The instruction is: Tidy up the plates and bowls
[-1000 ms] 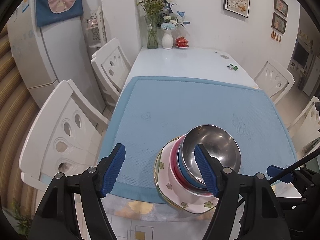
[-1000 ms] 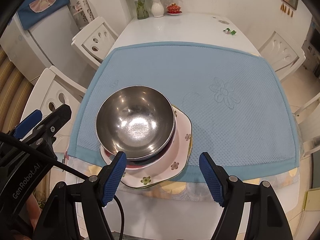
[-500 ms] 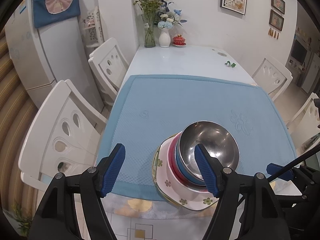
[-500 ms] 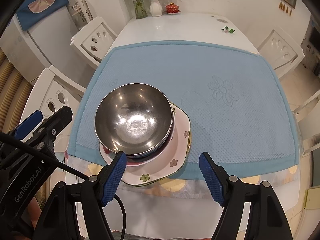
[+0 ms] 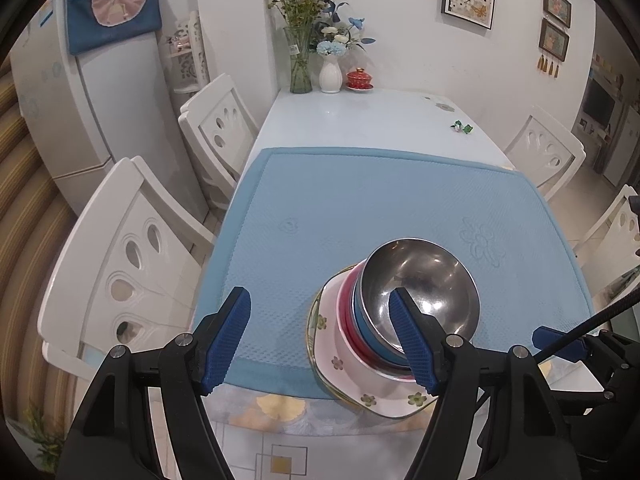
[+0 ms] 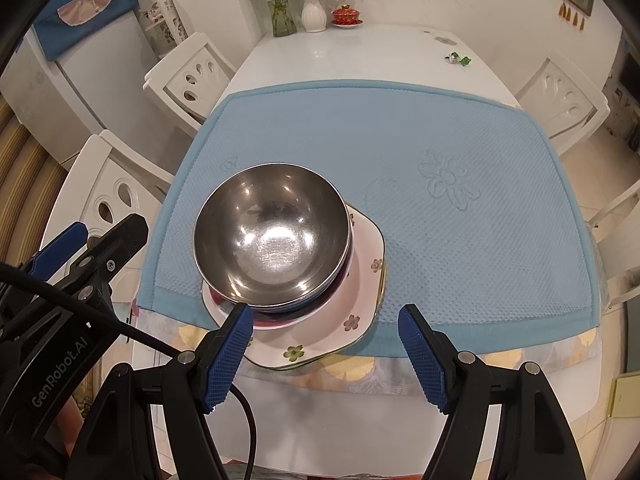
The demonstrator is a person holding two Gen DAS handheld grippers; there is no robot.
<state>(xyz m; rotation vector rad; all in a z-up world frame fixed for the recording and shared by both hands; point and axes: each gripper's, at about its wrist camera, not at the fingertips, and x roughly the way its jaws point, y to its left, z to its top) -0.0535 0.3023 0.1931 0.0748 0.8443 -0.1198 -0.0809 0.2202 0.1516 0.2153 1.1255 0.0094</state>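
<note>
A stack stands at the near edge of the blue mat (image 5: 360,208): a steel bowl (image 5: 420,280) on top, a blue bowl (image 5: 362,320) and a red bowl (image 5: 345,304) under it, all on a white floral plate (image 5: 344,364). In the right wrist view the steel bowl (image 6: 272,236) sits on the floral plate (image 6: 360,280) on the mat (image 6: 440,160). My left gripper (image 5: 326,342) is open and empty, above the table edge left of the stack. My right gripper (image 6: 326,352) is open and empty, just in front of the plate.
White chairs (image 5: 132,248) stand on the left and right (image 5: 548,152) of the white table (image 5: 360,120). Vases with flowers (image 5: 330,68) and a red lidded cup (image 5: 359,78) stand at the far end. A fridge (image 5: 92,92) is at the left.
Both grippers have drawn back slightly from the stack, still open. The stack has not moved.
</note>
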